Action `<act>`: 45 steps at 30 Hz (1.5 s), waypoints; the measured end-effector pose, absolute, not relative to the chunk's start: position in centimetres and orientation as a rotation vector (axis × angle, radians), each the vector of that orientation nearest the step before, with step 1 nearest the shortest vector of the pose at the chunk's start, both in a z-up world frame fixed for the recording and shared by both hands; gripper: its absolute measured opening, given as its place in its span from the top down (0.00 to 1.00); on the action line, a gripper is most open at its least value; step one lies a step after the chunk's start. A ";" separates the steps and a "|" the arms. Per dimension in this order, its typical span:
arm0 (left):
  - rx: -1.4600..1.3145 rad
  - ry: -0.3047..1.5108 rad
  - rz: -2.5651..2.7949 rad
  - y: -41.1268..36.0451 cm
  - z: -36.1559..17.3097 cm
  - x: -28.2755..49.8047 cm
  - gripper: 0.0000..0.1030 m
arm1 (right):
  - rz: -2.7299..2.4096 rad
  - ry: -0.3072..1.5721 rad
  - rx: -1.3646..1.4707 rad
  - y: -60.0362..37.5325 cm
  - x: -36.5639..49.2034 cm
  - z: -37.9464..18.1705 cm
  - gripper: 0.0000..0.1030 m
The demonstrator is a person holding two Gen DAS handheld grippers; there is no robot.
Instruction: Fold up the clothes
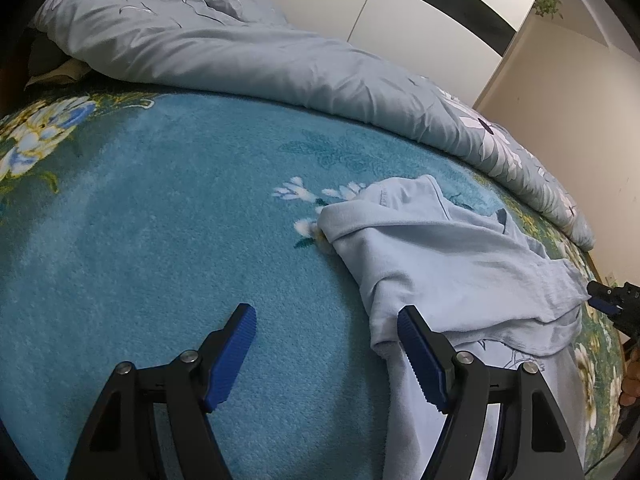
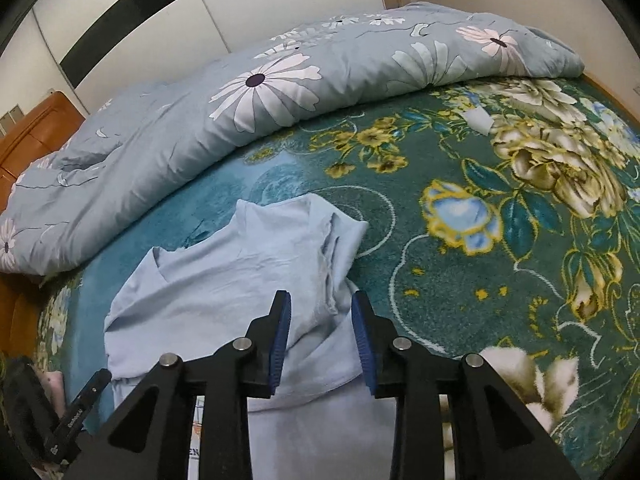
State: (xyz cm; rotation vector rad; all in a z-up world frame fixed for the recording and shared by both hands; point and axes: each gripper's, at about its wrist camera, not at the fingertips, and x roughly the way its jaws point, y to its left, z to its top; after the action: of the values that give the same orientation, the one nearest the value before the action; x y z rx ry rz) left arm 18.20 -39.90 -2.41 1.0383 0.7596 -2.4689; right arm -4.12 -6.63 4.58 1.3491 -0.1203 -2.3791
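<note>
Two grippers hovering over one pale blue shirt (image 2: 224,280), lying rumpled on the teal floral blanket (image 1: 160,220) covering the bed. Spreading partly folded, collar end pointing toward the grey-blue daisy-print duvet (image 2: 280,80) bunched along the far edge of the bed. Left gripper (image 1: 326,354) hanging with jaws wide apart, holding nothing: right-side pad (image 1: 420,360) sitting at the near left hem of the shirt, whether touching the cloth or just above it cannot tell; left-side pad over bare blanket. Right gripper (image 2: 320,340) hanging with jaws apart, though less widely, straddling a ridge of shirt fabric near the sleeve seam, cloth passing between the pads without being pinched. Showing also at the right border of the left view, tip of the right gripper just beside the shirt's far sleeve. White wardrobe panels (image 1: 420,20) with a black band standing behind the bed.
</note>
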 end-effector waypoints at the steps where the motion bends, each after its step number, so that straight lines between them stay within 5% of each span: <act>1: 1.038 0.760 -2.469 -39.9 -2.4 18.2 0.25 | -2.376 -0.125 1.352 -6.6 -4.1 4.5 0.69; 5: 1.038 0.761 -2.467 -39.9 -2.4 18.2 0.25 | -2.366 -0.130 1.334 -7.0 -4.0 4.5 0.70; 8: 1.039 0.762 -2.468 -39.9 -2.3 18.2 0.25 | -2.379 -0.086 1.318 -7.8 -3.7 4.7 0.94; 11: 1.039 0.763 -2.468 -39.9 -2.3 18.2 0.25 | -2.373 -0.080 1.275 -8.2 -3.1 5.6 0.96; 16: 1.036 0.780 -2.469 -40.0 -2.3 18.3 0.25 | -2.367 -0.149 1.157 -7.6 -1.6 7.7 0.97; 28: 1.025 0.850 -2.474 -40.7 -2.3 18.7 0.25 | -2.381 -0.340 1.431 -3.0 -3.4 0.8 0.97; 36: 0.992 0.977 -2.471 -41.7 -2.3 19.3 0.25 | -2.433 -0.107 1.422 -4.2 -3.4 1.7 0.96; 45: 0.948 0.940 -2.523 -41.0 -1.2 19.6 0.25 | -2.592 -0.073 1.318 -3.2 -1.8 5.6 0.91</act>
State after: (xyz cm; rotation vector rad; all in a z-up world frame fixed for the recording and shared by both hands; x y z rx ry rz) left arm 19.60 -41.00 -1.17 0.9477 0.9395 -2.5227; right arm -1.85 -3.18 5.60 1.3183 -0.0734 -2.5921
